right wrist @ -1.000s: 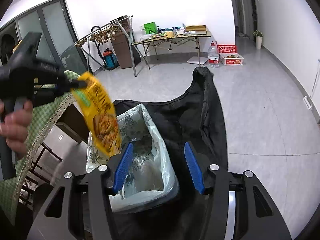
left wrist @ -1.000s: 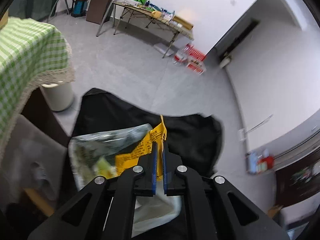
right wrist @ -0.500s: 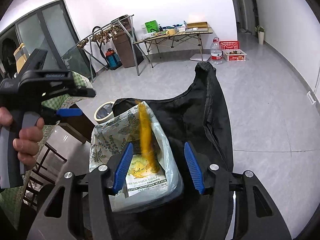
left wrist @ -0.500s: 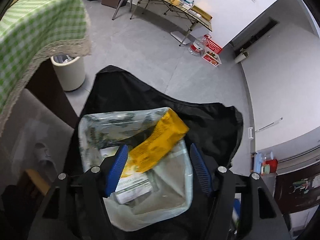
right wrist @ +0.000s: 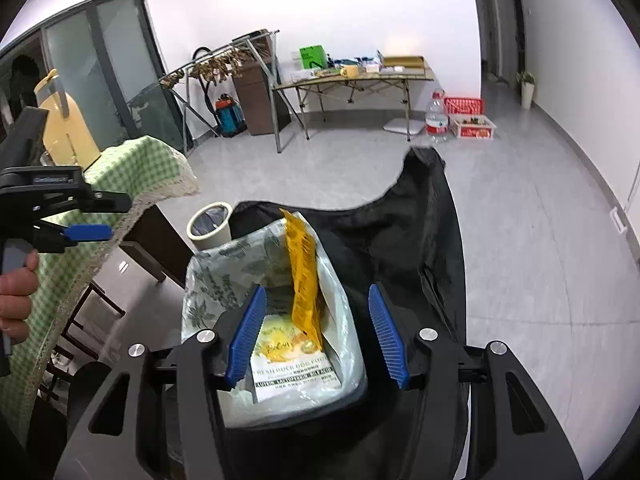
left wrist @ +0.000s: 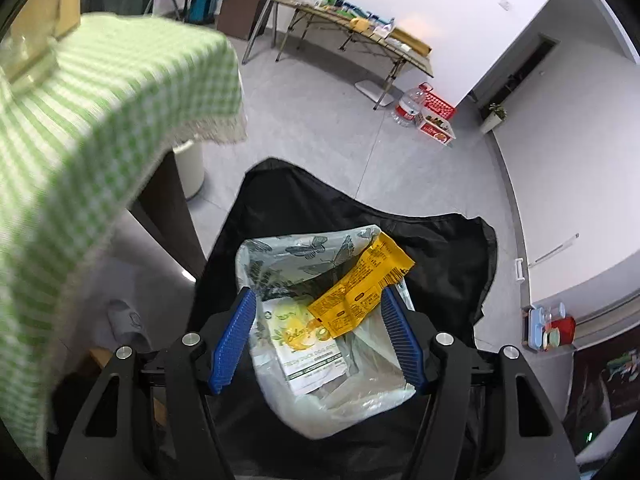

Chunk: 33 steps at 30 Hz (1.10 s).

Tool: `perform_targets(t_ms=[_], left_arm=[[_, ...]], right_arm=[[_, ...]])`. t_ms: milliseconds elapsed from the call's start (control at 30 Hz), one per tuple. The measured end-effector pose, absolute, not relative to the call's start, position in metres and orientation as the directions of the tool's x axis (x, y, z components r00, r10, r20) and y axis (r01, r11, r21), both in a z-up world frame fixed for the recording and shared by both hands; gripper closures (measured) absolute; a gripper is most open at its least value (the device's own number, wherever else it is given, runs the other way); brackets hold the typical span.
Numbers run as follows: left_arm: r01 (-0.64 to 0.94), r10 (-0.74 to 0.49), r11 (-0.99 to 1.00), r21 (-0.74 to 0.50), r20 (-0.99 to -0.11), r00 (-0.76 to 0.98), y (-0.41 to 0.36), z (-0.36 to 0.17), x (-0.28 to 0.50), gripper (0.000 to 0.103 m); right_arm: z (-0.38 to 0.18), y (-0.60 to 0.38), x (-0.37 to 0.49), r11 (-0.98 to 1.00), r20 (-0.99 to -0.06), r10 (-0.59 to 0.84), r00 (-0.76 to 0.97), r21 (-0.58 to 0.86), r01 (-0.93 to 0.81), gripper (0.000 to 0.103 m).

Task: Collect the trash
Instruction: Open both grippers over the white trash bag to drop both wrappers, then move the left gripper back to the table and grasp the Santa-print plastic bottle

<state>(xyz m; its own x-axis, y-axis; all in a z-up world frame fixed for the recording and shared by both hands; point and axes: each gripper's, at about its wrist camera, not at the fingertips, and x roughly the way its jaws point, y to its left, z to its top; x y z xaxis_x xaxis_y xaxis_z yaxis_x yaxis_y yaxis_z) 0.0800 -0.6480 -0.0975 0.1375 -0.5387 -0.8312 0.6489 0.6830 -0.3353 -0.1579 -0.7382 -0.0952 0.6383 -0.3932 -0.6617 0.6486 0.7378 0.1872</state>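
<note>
Yellow wrapper (left wrist: 362, 294) leans in the bin liner (left wrist: 280, 252), long axis tilted far-right. Left gripper (left wrist: 318, 340) and right gripper (right wrist: 316, 338), jaws spread and empty, hover above; the wrapper probably rests free.

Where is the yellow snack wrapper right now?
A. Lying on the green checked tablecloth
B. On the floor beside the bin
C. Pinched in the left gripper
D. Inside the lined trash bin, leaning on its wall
D: the yellow snack wrapper leans inside the lined trash bin, and the left gripper is open and empty.
</note>
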Motion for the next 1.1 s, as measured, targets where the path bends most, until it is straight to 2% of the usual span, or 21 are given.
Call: perform_targets(t_ms=[300, 367, 467, 600, 800, 900, 1100], left_arm=[[0.720, -0.572, 0.664, -0.200, -0.756, 0.318, -0.551, -0.018, 0.061, 0.027], [0.714, -0.555, 0.688, -0.132, -0.729, 0.400, -0.522, 0.002, 0.057, 0.020], [0.687, -0.509, 0.726, -0.032, -0.697, 0.505, -0.487, 0.022, 0.054, 0.016], [0.643, -0.487, 0.766, -0.008, -0.660, 0.572, -0.444, 0.040, 0.057, 0.013], [0.532, -0.420, 0.846, 0.038, -0.567, 0.709, -0.360, 0.060, 0.054, 0.012], [0.453, -0.366, 0.890, 0.049, -0.515, 0.775, -0.318, 0.065, 0.052, 0.011], [0.151, -0.117, 0.988, 0.040, -0.453, 0.884, -0.230, 0.063, 0.070, 0.010]], right_arm=[[-0.054, -0.703, -0.125, 0.803, -0.593, -0.412, 0.692, 0.122, 0.583, 0.047], [-0.044, -0.691, -0.114, 0.825, -0.570, -0.402, 0.717, 0.115, 0.554, 0.046], [-0.030, -0.671, -0.099, 0.847, -0.534, -0.398, 0.746, 0.097, 0.522, 0.036], [-0.009, -0.641, -0.081, 0.868, -0.481, -0.403, 0.779, 0.067, 0.491, 0.026], [0.030, -0.587, -0.068, 0.864, -0.350, -0.485, 0.801, -0.052, 0.500, 0.013], [0.041, -0.571, -0.061, 0.882, -0.319, -0.461, 0.828, -0.061, 0.468, 0.012], [0.049, -0.529, -0.037, 0.930, -0.325, -0.361, 0.874, -0.056, 0.364, 0.012]])
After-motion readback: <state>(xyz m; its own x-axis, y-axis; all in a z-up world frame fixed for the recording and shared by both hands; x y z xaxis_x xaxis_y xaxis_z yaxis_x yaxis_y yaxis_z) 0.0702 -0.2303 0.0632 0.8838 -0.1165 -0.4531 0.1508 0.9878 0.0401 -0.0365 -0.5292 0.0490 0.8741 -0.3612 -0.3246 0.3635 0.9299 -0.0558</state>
